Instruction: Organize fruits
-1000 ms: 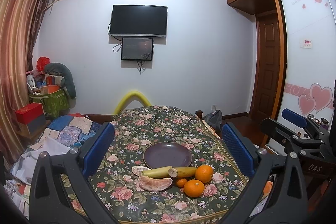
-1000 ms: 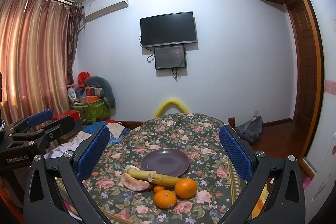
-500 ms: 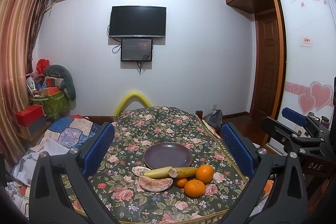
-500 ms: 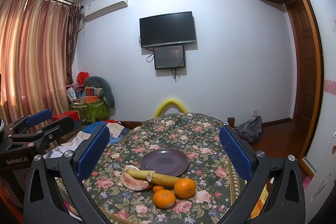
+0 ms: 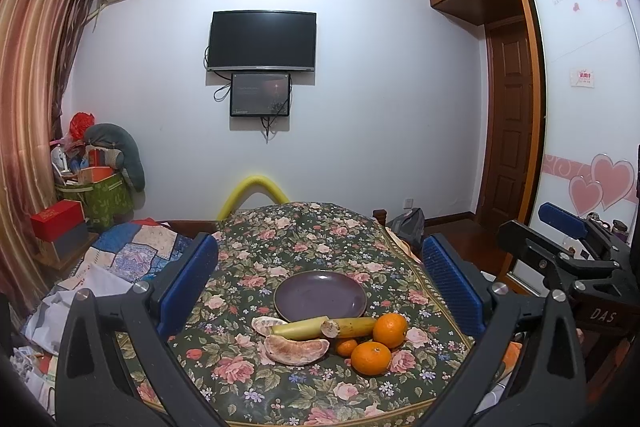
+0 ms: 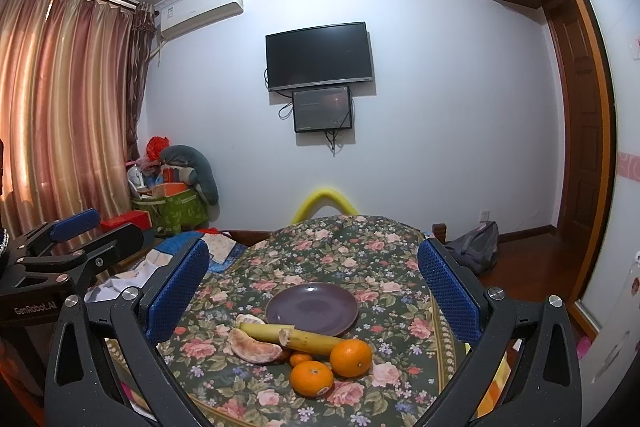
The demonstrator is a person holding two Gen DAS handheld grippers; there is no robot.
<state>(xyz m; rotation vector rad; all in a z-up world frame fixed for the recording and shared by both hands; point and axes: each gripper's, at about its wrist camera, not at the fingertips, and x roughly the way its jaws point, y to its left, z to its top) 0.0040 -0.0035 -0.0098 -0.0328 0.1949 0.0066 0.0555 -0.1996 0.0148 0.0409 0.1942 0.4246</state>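
Note:
An empty purple plate (image 5: 320, 295) (image 6: 312, 308) sits on the floral table (image 5: 280, 251) (image 6: 360, 247). In front of it lie two yellow banana pieces (image 5: 298, 329) (image 6: 308, 338), two peeled pomelo segments (image 5: 297, 349) (image 6: 254, 347), two large oranges (image 5: 390, 329) (image 6: 351, 357) and one small one (image 5: 346, 347) (image 6: 301, 359). My left gripper (image 5: 320, 291) is open and empty, held back from the fruit. My right gripper (image 6: 312, 291) is open and empty too; it also shows at the right edge of the left wrist view (image 5: 560, 239).
A patchwork quilt and papers (image 5: 120, 259) lie left of the table, with boxes and a green bag (image 5: 100, 195) beyond. A yellow foam loop (image 5: 256, 193) stands behind the table. A backpack (image 6: 476, 247) sits on the floor at right, near a door.
Both grippers have shifted very slightly; the view has tilted a little. The fruit and plate have not moved.

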